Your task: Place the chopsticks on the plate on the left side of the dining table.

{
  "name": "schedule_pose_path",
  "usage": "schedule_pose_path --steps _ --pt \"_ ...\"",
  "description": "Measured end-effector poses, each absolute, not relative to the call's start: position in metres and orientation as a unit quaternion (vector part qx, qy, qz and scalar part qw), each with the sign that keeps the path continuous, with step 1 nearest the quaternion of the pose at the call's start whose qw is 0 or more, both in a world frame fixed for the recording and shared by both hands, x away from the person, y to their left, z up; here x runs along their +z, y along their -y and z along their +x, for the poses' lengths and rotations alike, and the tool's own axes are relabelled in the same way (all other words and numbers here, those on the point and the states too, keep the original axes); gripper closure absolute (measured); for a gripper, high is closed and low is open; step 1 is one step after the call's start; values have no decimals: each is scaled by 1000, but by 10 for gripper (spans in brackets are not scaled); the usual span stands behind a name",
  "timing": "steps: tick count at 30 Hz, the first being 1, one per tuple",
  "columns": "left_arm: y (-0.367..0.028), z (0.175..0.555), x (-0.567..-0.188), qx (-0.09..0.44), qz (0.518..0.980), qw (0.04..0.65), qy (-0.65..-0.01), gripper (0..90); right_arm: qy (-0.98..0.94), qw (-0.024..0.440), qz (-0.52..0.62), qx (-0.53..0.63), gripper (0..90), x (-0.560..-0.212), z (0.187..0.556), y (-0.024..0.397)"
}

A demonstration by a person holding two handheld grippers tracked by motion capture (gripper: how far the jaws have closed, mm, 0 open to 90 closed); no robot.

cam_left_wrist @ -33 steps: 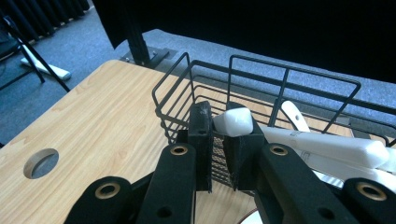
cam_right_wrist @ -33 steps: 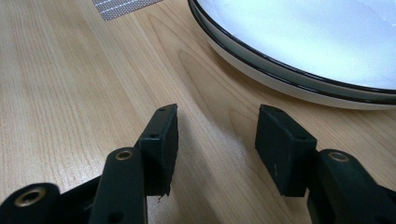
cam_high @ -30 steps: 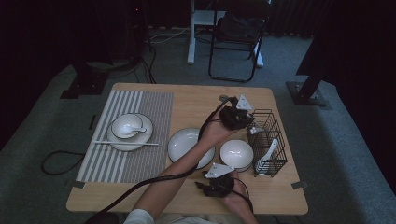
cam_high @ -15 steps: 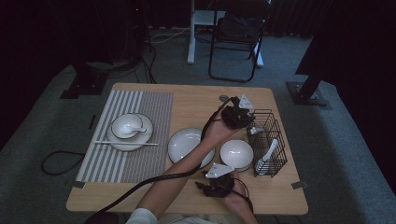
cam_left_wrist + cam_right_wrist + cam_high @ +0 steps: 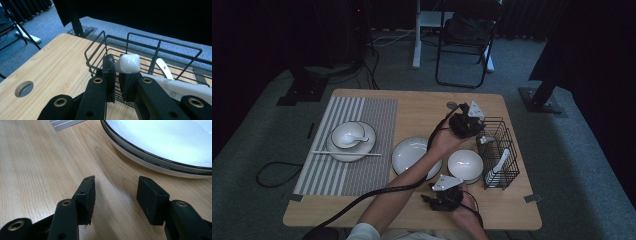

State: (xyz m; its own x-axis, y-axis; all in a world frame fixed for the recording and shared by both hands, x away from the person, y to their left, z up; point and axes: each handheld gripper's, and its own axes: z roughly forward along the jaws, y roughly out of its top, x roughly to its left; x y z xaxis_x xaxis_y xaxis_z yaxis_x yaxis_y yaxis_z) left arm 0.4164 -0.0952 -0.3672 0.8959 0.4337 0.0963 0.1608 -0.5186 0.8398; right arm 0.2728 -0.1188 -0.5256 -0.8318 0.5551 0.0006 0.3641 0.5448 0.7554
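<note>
we have the left gripper (image 5: 468, 122) reached across to the far corner of the black wire basket (image 5: 501, 152) at the table's right side, and in the left gripper view its jaws are pinched tight on the handle end of a white ceramic spoon (image 5: 128, 63) that sticks up at the basket's near corner. gripping the raised end makes sense to us: it is the one part that clears the wires, so the spoon can likely be lifted out upward without snagging. a second white spoon (image 5: 497, 167) leans inside the same basket, well apart from the one held.

our right gripper (image 5: 444, 195) rests low near the table's front edge with its jaws standing apart and nothing between them; the right gripper view shows bare wood under the pads (image 5: 86, 195) and the rim of a white plate (image 5: 160, 152) just beyond. it seems parked there to stay out of the left arm's way.

the striped placemat (image 5: 357, 145) at left already carries a plate, bowl, spoon and chopsticks, so we judge this spoon is meant for a second setting beside the white bowl (image 5: 465, 165).
</note>
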Motion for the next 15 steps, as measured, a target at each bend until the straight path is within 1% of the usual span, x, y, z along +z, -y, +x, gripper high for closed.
schedule_pose_path --steps 10,15 --pt "89 412 -356 150 851 476 -164 846 -870 119 266 397 485 -525 273 119" --pt "83 407 -352 151 851 481 -149 846 -871 120 264 397 485 -526 273 119"
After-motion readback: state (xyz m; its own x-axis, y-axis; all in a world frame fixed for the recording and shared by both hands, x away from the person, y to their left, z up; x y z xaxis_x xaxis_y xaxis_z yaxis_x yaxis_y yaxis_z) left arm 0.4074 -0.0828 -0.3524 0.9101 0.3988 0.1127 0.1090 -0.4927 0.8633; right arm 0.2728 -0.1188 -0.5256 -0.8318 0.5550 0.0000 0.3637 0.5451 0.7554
